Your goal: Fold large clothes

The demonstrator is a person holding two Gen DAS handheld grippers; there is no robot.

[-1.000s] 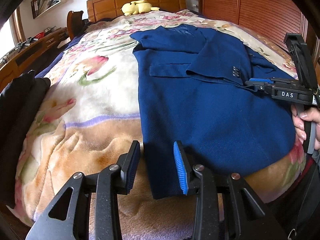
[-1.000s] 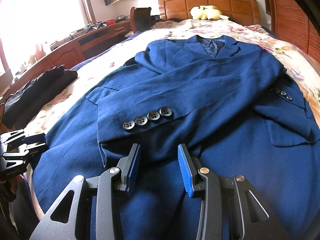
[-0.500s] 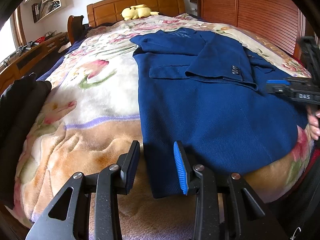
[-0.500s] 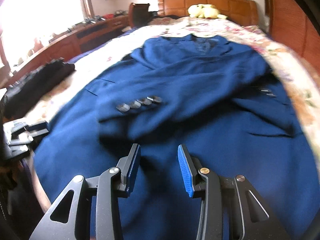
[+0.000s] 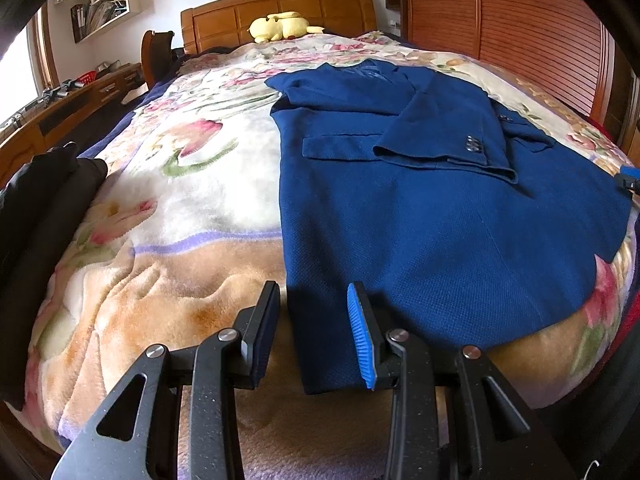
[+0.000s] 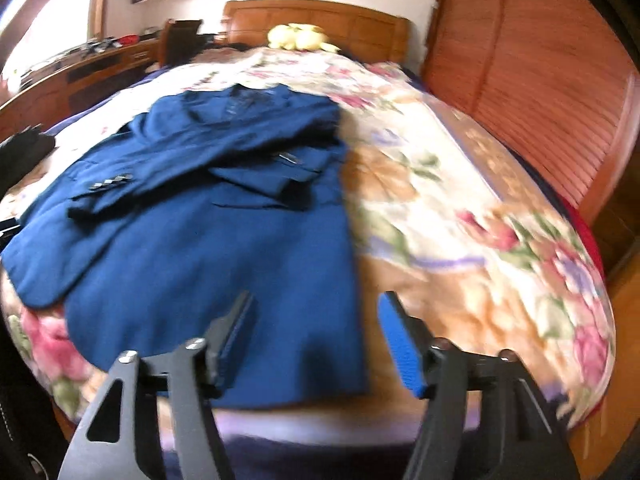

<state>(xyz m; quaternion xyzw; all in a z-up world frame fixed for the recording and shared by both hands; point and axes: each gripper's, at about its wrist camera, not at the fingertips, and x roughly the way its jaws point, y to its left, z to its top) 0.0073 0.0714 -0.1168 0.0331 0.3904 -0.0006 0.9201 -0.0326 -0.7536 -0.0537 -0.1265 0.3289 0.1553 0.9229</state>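
Observation:
A navy blue suit jacket (image 5: 432, 208) lies flat, front up, on the flowered blanket (image 5: 192, 184), both sleeves folded across its chest. My left gripper (image 5: 314, 332) is open and empty, its jaws either side of the jacket's near left hem corner, just above the blanket. In the blurred right wrist view the jacket (image 6: 208, 248) fills the left half. My right gripper (image 6: 316, 344) is open wide and empty, over the jacket's near right hem corner. Its tip (image 5: 628, 178) shows at the right edge of the left wrist view.
Dark folded clothes (image 5: 36, 216) lie on the bed's left edge. A yellow plush toy (image 5: 280, 26) sits by the wooden headboard (image 5: 280, 8). A slatted wooden wardrobe (image 5: 520, 32) runs along the right. A wooden desk (image 5: 60, 108) stands on the left.
My right gripper swung right from over the sleeve to the jacket's right hem corner and its jaws opened wider. My left gripper stayed at the left hem corner, open.

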